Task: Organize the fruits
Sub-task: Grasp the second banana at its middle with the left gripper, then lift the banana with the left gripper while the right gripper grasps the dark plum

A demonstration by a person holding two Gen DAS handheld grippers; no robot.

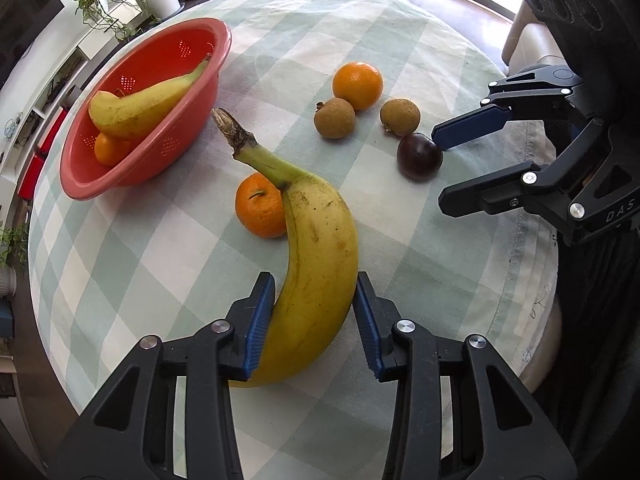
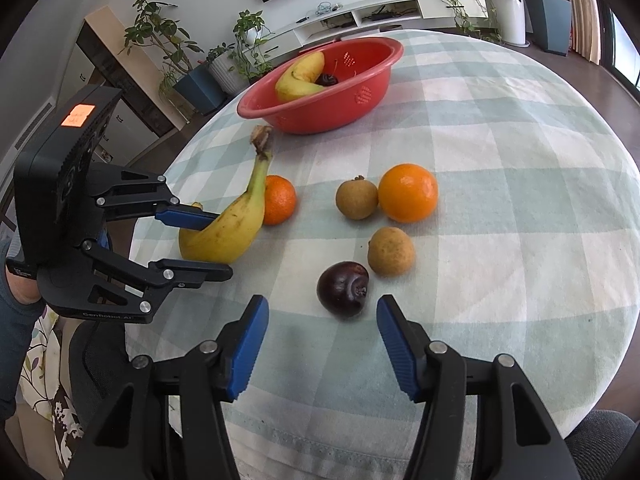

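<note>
A yellow banana (image 1: 316, 264) lies on the checked tablecloth, its thick end between the fingers of my left gripper (image 1: 316, 308). The jaws straddle it; the left pad touches it, the right stands slightly apart. A small orange (image 1: 260, 206) lies against the banana. My right gripper (image 2: 322, 332) is open, just short of a dark purple fruit (image 2: 343, 289). Two brown fruits (image 2: 357, 197) (image 2: 391, 251) and a big orange (image 2: 408, 192) lie beyond. A red colander bowl (image 2: 360, 100) holds a banana (image 2: 300, 76), a dark fruit and an orange (image 1: 110, 148).
The round table (image 2: 520, 160) has a pale green checked cloth; its edge runs close under both grippers. Potted plants (image 2: 160, 40) and a white low shelf (image 2: 380, 12) stand beyond the table. A chair with patterned fabric (image 2: 44, 360) is at the lower left.
</note>
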